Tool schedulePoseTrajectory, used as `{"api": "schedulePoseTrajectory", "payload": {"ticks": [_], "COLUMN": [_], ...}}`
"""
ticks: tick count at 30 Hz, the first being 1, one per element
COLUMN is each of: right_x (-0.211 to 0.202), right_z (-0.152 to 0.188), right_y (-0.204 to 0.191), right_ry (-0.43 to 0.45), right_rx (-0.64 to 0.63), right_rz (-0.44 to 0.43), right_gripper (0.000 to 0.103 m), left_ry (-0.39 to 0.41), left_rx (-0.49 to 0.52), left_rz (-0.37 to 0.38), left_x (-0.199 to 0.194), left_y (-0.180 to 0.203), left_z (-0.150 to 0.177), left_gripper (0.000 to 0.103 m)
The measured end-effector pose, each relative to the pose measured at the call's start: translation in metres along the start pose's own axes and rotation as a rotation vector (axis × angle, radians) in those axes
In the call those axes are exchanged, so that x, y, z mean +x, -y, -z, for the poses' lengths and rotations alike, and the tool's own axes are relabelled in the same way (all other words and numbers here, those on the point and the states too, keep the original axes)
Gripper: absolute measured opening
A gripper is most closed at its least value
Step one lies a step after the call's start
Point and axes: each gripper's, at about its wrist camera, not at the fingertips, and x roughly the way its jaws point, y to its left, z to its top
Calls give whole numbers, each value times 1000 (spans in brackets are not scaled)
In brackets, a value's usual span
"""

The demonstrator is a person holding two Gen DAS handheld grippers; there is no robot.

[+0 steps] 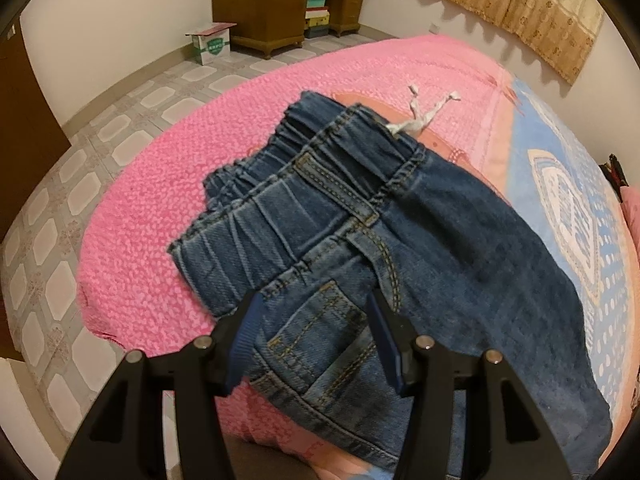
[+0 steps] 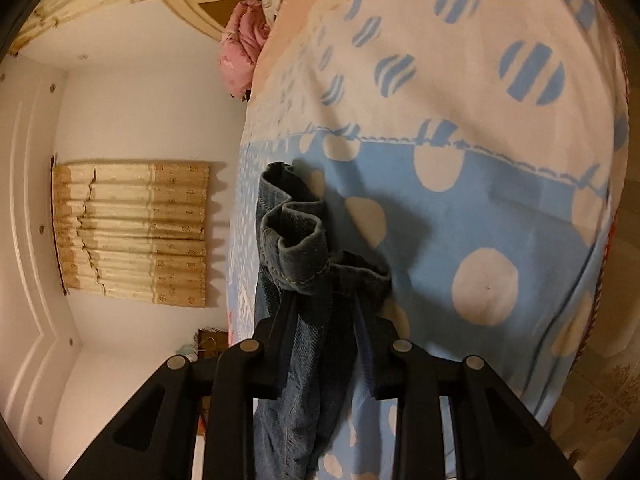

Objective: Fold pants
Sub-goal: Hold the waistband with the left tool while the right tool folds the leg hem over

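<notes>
Blue denim pants [image 1: 360, 216] lie on the bed, folded lengthwise, waistband with a white drawstring [image 1: 416, 120] toward the far side. My left gripper [image 1: 316, 300] hovers over the back pocket area with its blue-padded fingers [image 1: 248, 332] apart and nothing between them. In the right wrist view my right gripper [image 2: 324, 300] is shut on the bunched leg cuffs of the pants [image 2: 296, 248], holding them raised above the blue-and-white blanket [image 2: 480, 208].
A pink bedspread [image 1: 168, 208] covers the bed's near part, with a tiled floor [image 1: 52, 208] beyond its edge. A wooden cabinet [image 1: 264, 4] and a cardboard box [image 1: 212, 44] stand by the far wall. A pink pillow [image 2: 244, 44] lies at the bed's head.
</notes>
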Motion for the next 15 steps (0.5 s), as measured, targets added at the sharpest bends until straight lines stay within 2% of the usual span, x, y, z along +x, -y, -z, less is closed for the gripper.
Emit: {"api": "schedulePoseTrajectory", "payload": {"ticks": [3, 5, 8, 10, 12, 13, 15], "right_x": [-30, -43, -35, -13, 10, 21, 36], "right_z": [2, 2, 1, 1, 0, -1, -7], "right_y": [-1, 0, 0, -9, -16, -23, -32], "right_ry": [115, 150, 89, 30, -18, -28, -30], "right_rx": [-4, 3, -38, -69, -95, -106, -113], "right_rz": [-13, 57, 130, 122, 154, 169, 166], "right_gripper": [30, 30, 30, 30, 30, 32, 44], "left_ry": [4, 0, -7, -12, -13, -13, -15], "left_rx": [-6, 0, 6, 9, 16, 17, 12], "left_rz": [-1, -4, -8, -10, -15, -15, -10], "left_x": [0, 3, 7, 8, 8, 8, 7], "left_y": [-2, -1, 1, 3, 4, 4, 3], "left_z": [1, 2, 6, 8, 10, 10, 9], "left_gripper": [56, 56, 56, 56, 56, 56, 56]}}
